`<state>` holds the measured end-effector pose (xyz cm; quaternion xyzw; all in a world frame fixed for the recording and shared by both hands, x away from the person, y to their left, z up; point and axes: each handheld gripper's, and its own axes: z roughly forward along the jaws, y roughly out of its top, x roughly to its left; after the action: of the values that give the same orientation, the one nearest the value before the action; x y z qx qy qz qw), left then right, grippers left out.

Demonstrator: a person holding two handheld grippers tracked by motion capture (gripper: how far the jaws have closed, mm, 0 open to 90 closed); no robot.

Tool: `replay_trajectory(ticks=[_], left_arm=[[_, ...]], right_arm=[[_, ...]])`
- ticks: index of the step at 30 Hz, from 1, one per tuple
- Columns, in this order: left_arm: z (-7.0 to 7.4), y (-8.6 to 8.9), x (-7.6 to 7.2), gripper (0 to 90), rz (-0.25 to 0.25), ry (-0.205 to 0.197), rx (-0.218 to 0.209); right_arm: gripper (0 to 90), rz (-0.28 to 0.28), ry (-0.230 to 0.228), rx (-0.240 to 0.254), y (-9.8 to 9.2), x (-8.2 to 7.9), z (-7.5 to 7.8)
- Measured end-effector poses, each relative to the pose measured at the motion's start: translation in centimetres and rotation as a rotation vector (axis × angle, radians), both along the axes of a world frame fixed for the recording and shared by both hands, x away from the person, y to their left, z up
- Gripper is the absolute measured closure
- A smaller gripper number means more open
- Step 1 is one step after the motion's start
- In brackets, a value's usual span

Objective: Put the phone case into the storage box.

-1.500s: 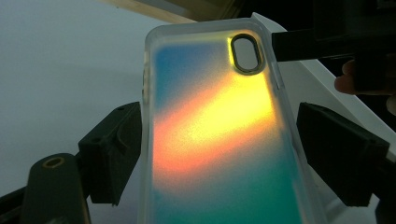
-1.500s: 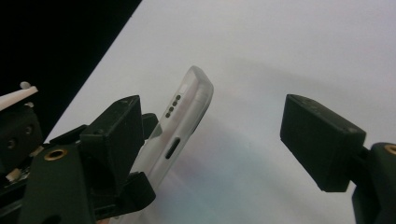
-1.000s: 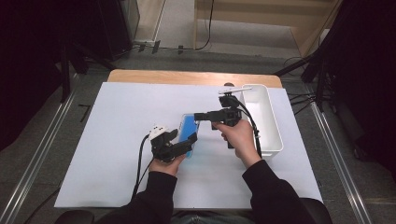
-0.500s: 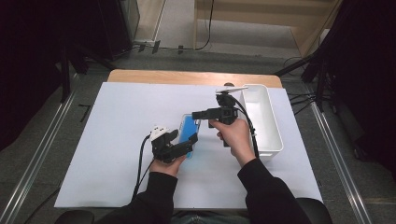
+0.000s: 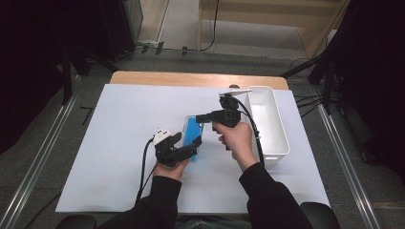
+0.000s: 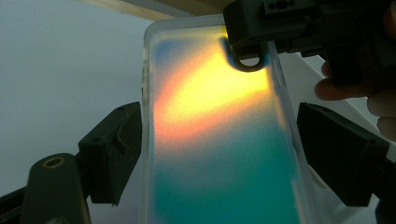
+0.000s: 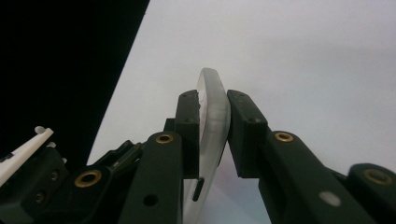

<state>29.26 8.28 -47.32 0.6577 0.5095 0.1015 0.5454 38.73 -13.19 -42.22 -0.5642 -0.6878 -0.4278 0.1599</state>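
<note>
Right tongs (image 7: 212,135): jaws have just been closing, now pinched flat on the thin top edge of the phone case (image 5: 193,136), pads on both faces. In the left gripper view they bite the case's far end by the camera cutout.

Left tongs (image 6: 219,154): jaws wide, straddling the case across its width at the near end. Left pad looks to sit right at the case edge, right pad stands a little off it; can't tell if either one presses.

Case: clear rim, blue-teal back with a yellow-orange glare patch. Long axis runs from the near edge toward the far edge of the desk (image 5: 119,143), camera end pointing away from the person. It sits around mid-desk, slightly right of centre.

White bin (image 5: 270,124) stands along the desk's right edge, just beyond the right hand (image 5: 237,138).
</note>
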Motion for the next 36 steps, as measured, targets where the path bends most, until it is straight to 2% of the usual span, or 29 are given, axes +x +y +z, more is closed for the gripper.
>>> replay_trajectory(ticks=[18, 26, 29, 32, 36], left_arm=[[-0.1, -0.1, 0.0, 16.2, -0.003, -0.014, 0.027], [0.0, 0.0, 0.2, 15.6, -0.014, -0.015, 0.041], [0.1, 0.2, 0.6, 13.8, -0.048, 0.008, 0.027], [0.1, 0.3, 0.7, 10.9, -0.045, 0.014, 0.022], [0.4, 0.3, 1.0, 10.5, -0.068, 0.037, 0.055]], right_arm=[[77.4, 0.002, 0.038, 0.032, 0.0, 0.1, 0.1], [77.5, 0.011, 0.034, 0.027, 0.2, 0.1, 0.4], [77.6, 0.019, 0.033, 0.029, 0.2, 0.1, 0.5], [77.7, 0.025, 0.026, 0.032, 0.2, 0.0, 0.7], [77.7, 0.029, 0.01, 0.017, 0.2, 0.0, 0.9]])
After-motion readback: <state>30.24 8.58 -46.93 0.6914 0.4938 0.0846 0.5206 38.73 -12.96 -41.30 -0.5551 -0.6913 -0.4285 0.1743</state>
